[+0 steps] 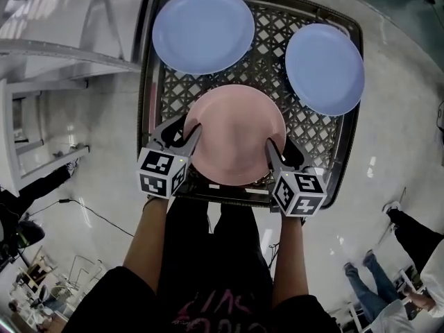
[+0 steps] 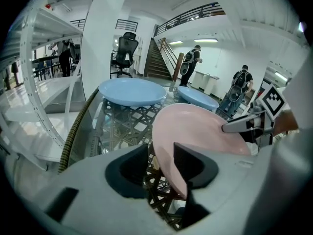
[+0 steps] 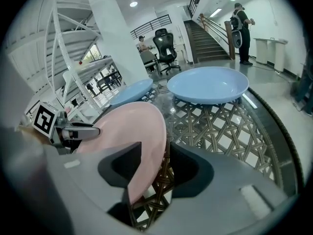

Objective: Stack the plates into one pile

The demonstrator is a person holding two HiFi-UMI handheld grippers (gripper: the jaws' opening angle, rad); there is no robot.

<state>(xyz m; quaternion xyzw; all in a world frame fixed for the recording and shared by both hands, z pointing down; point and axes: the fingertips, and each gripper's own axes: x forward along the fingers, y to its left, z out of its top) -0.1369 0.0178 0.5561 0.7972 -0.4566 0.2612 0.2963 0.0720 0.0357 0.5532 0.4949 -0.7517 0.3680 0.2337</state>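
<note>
— While both grippers sat at the pink plate (image 1: 236,134), were they clamped on it?

— No, both were released. The left gripper (image 2: 161,165) had its jaws spread wide. The plate's left rim ran up between them, and bare lattice showed in the gap beside it. Nothing squeezed the rim. The right gripper (image 3: 155,168) mirrored it on the other side, with its jaws wide and the right rim loose in the gap.

— So where was the plate itself?

— It lay on the table (image 1: 149,82), a square one with a woven lattice top and a dark rim. The plate was by the edge nearest the person, about midway across, with one gripper on each side. In each gripper view the other gripper's fingers reached in at the far side of the plate.

— And the other plates?

— There were two, both blue. The first blue plate (image 1: 203,30) sat at the far left corner. The second blue plate (image 1: 325,68) sat at the right side, reaching the rim there. Each lay alone on the lattice. None of the three touched another, though the pink one was fairly near the second blue plate.

— Was nothing stacked, then?

— Nothing was. All three were spread out in a single layer.

— Was anything else around?

— The floor was pale and glossy. Behind the table were a staircase (image 2: 164,58), an office chair (image 2: 124,48) and a few people standing near the stairs.
</note>
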